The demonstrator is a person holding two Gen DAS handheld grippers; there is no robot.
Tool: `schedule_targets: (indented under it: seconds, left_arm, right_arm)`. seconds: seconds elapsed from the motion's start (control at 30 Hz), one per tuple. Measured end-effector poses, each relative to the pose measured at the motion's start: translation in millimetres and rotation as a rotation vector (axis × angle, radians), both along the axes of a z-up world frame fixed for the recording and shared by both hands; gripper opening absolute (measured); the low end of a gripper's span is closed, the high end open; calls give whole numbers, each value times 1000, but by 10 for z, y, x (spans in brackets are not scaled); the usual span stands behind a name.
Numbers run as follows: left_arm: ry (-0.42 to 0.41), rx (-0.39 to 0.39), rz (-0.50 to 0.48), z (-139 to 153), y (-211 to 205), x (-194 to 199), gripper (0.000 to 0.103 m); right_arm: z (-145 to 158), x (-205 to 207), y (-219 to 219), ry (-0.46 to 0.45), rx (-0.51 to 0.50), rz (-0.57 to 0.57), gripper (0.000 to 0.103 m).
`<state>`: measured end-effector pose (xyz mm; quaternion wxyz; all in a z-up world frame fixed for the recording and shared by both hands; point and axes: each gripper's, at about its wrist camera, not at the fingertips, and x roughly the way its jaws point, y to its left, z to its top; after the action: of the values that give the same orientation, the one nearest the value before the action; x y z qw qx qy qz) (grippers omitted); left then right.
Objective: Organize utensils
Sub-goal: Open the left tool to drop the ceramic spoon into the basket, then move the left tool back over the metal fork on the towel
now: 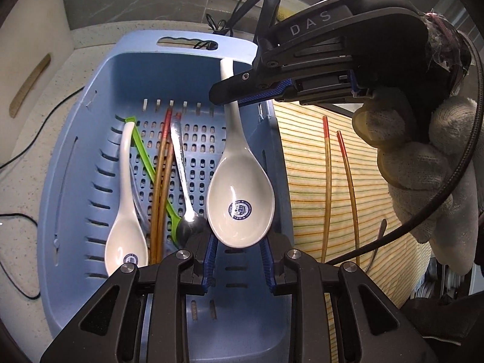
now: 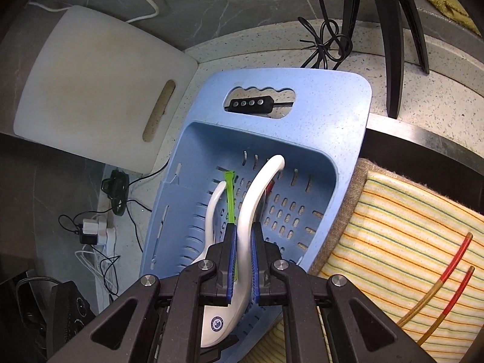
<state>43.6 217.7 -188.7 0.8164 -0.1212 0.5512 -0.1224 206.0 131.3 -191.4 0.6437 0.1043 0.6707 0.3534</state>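
A white ceramic spoon (image 1: 239, 187) hangs over the blue slotted basket (image 1: 69, 163). My right gripper (image 1: 230, 96) is shut on its handle; in the right wrist view the handle (image 2: 251, 205) runs between the blue pads (image 2: 231, 254). My left gripper (image 1: 239, 257) is open with its pads on either side of the spoon's bowl. In the basket lie another white spoon (image 1: 127, 220), a green utensil (image 1: 148, 157), two red-tipped chopsticks (image 1: 161, 178) and a metal spoon (image 1: 184, 181). Two more red-tipped chopsticks (image 1: 335, 187) lie on the striped cloth (image 1: 314, 163).
The basket (image 2: 341, 115) sits on a speckled counter (image 2: 423, 69). A white cutting board (image 2: 90, 90) stands at the left. Black cables (image 2: 326, 45) and tripod legs (image 2: 396, 45) are behind the basket. Plugs and wires (image 2: 96, 230) lie at the left. The striped cloth (image 2: 393, 227) lies to the right.
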Motion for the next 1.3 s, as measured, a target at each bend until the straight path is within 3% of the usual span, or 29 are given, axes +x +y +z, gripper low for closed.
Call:
schedule_targets:
  seconds: [0.4,0.7,0.9,1.3]
  left_arm:
    - [23,17,23,-64,29,108,26]
    - [-5,50,31,138,25,-14,25]
    - [-36,72,32,316,-62,-117,25]
    - [-93,122,-15,615,-484,-380,26]
  right_arm:
    - [20,0,78,-46,-29,26,11]
    - [207,-90,-119,-74,3,21,16]
    - [424,-231,-388,-123,31,16,19]
    - [742,-418,-1256,-217,100,-64,39]
